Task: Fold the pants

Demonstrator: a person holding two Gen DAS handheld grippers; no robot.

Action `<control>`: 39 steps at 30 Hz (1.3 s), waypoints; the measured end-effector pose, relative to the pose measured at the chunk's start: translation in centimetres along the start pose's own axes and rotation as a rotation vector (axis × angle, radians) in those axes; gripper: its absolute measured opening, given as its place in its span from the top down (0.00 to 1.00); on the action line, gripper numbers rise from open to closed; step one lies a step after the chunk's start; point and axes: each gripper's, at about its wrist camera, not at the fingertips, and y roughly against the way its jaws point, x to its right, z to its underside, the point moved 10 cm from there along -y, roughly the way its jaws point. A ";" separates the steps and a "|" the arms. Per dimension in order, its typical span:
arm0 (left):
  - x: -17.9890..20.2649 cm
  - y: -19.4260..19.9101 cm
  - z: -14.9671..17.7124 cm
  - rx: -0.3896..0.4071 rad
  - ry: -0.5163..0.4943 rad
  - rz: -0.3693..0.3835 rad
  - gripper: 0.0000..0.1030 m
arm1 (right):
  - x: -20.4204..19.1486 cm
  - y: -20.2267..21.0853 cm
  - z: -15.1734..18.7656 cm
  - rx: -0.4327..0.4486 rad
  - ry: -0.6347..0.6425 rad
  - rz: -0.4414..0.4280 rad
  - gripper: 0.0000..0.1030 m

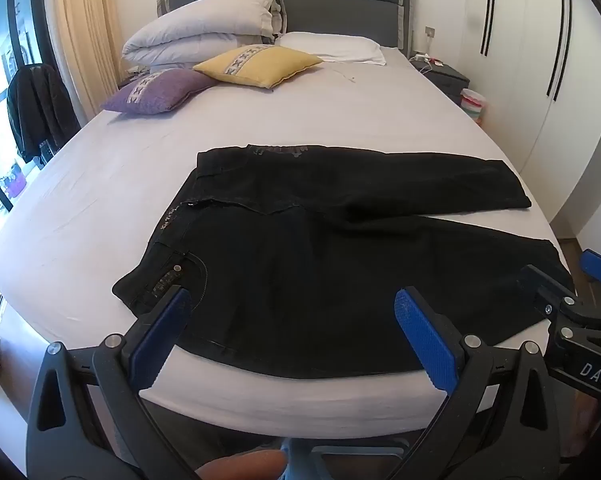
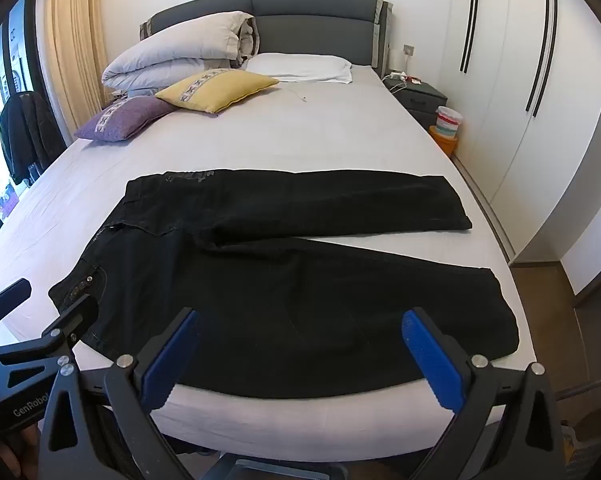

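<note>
Black pants (image 1: 300,248) lie flat on the bed's near end, waistband to the left, both legs spread to the right; they also show in the right wrist view (image 2: 284,264). My left gripper (image 1: 292,312) is open and empty, hovering above the near leg close to the waist. My right gripper (image 2: 300,332) is open and empty, above the near leg further right. The right gripper shows at the right edge of the left wrist view (image 1: 556,280), and the left gripper at the left edge of the right wrist view (image 2: 52,304).
The bed (image 1: 300,120) has a grey sheet. A yellow cushion (image 1: 256,65), a purple cushion (image 1: 156,91), a folded duvet (image 1: 204,28) and a white pillow (image 1: 332,46) lie by the headboard. A nightstand (image 2: 418,94), a bin (image 2: 448,120) and wardrobes (image 2: 520,80) stand right.
</note>
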 end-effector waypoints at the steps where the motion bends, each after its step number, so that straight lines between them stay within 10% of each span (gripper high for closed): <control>1: 0.0 0.0 0.0 0.001 0.000 -0.003 0.00 | 0.0 0.0 0.0 -0.002 0.001 0.002 0.00; 39: -0.9 -0.8 1.1 -0.019 0.021 0.002 0.00 | -0.1 -0.1 0.3 -0.006 0.001 0.000 0.00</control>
